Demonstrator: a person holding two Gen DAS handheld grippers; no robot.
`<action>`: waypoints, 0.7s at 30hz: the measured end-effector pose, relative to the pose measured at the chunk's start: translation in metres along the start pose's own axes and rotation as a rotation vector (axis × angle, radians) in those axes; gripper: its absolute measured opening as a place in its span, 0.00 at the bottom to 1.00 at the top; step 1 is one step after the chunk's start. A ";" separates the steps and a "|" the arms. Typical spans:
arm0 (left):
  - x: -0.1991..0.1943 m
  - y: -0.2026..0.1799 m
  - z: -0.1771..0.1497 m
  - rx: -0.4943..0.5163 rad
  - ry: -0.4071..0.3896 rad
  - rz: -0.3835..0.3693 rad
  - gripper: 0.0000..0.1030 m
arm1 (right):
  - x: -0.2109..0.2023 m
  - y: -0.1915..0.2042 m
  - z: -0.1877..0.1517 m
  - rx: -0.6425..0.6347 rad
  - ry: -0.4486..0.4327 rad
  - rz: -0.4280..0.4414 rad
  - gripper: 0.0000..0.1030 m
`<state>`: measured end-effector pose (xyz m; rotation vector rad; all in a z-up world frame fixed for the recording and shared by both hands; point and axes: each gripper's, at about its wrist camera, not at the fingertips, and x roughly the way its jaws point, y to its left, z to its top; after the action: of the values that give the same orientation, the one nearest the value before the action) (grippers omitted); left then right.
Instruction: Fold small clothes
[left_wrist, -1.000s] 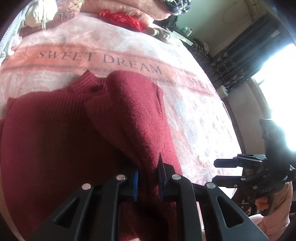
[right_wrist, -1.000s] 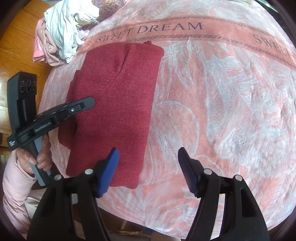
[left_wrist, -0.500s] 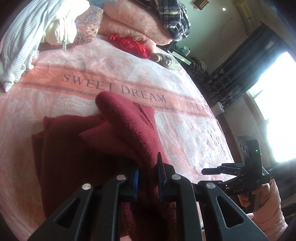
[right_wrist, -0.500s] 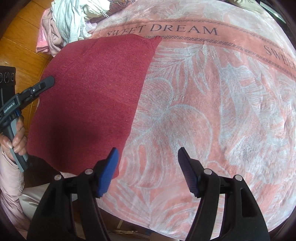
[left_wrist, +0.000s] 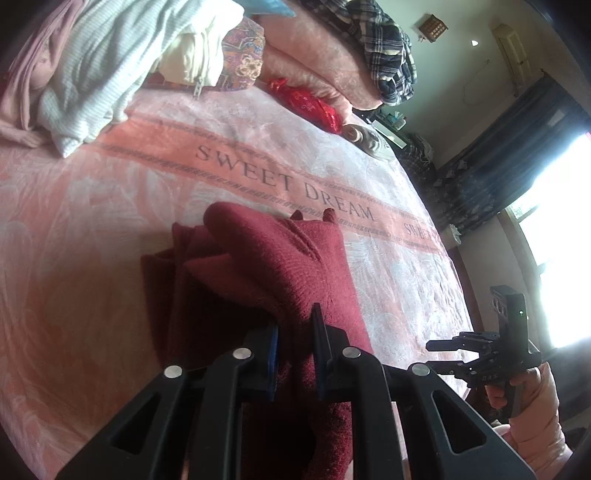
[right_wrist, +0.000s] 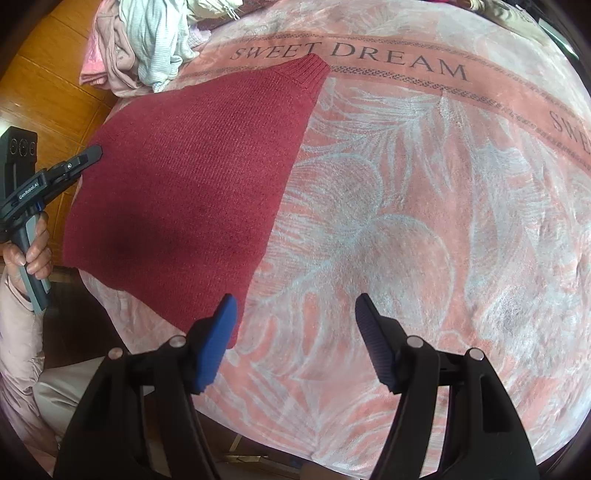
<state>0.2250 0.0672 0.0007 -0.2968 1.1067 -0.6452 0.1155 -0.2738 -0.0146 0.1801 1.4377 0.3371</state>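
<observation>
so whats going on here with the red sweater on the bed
A person is folding a dark red knit sweater on a bed covered by a pink blanket printed SWEET DREAM. The left gripper is shut on a bunch of the sweater's fabric and holds that part lifted off the blanket. The right gripper is open with nothing between its fingers, hovering over the blanket just beside the sweater's near edge. A pile of other clothes sits at the far side of the bed.
</observation>
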 end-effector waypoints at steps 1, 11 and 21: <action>0.002 0.007 -0.002 -0.002 0.007 0.008 0.15 | 0.002 0.003 0.000 -0.005 0.002 -0.001 0.64; 0.059 0.059 -0.041 -0.015 0.123 0.171 0.16 | 0.026 0.040 0.003 -0.075 0.046 -0.018 0.66; 0.020 0.046 -0.038 0.009 0.120 0.186 0.49 | 0.044 0.056 -0.005 -0.097 0.045 0.004 0.66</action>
<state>0.2119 0.0941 -0.0551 -0.1469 1.2296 -0.5073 0.1084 -0.2073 -0.0388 0.0971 1.4622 0.4160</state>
